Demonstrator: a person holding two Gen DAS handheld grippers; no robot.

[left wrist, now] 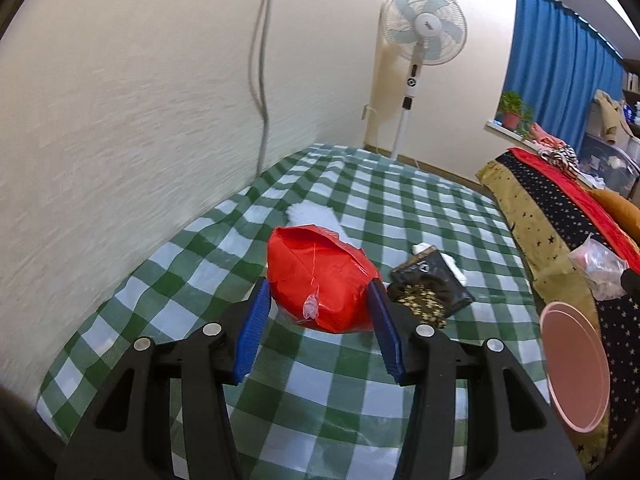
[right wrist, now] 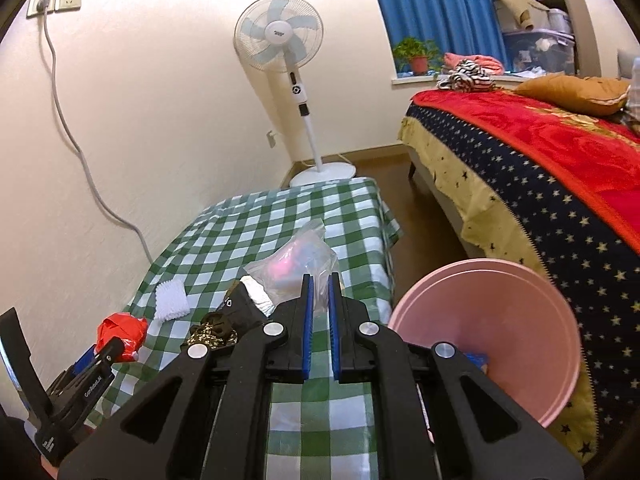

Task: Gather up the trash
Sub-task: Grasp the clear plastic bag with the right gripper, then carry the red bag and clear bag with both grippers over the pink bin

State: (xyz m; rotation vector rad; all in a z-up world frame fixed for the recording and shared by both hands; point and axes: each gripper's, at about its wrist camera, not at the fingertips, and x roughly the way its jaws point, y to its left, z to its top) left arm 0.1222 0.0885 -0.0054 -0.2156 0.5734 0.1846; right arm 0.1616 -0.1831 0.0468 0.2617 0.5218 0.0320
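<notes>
Both grippers were found loaded. Left gripper point(left wrist: 320, 304) had its blue pads seated on either flank of a crumpled red wrapper point(left wrist: 322, 280), jaws spread about halfway and gripping it across its shorter width; the wrapper's long axis ran crosswise to the fingers and tilted, and it hung clear above the green-checked tablecloth point(left wrist: 360, 392). Right gripper point(right wrist: 320, 296) had its jaws pressed nearly together on the lower edge of a clear plastic bag point(right wrist: 296, 264), which stood up beyond the fingertips.

The pink bin point(right wrist: 492, 344) stood off the table's right edge, between table and bed. In the right wrist view its open mouth lay just beside and below that gripper, to its right. In the left wrist view the bin point(left wrist: 576, 364) sat well to the right, past the table edge. Judgement: the right hand was the nearer and needed only a short swing rightward to drop; the left must cross the table's width. A dark printed packet point(left wrist: 432, 284) and a white tissue point(left wrist: 316, 216) remained on the cloth, uncollected.
</notes>
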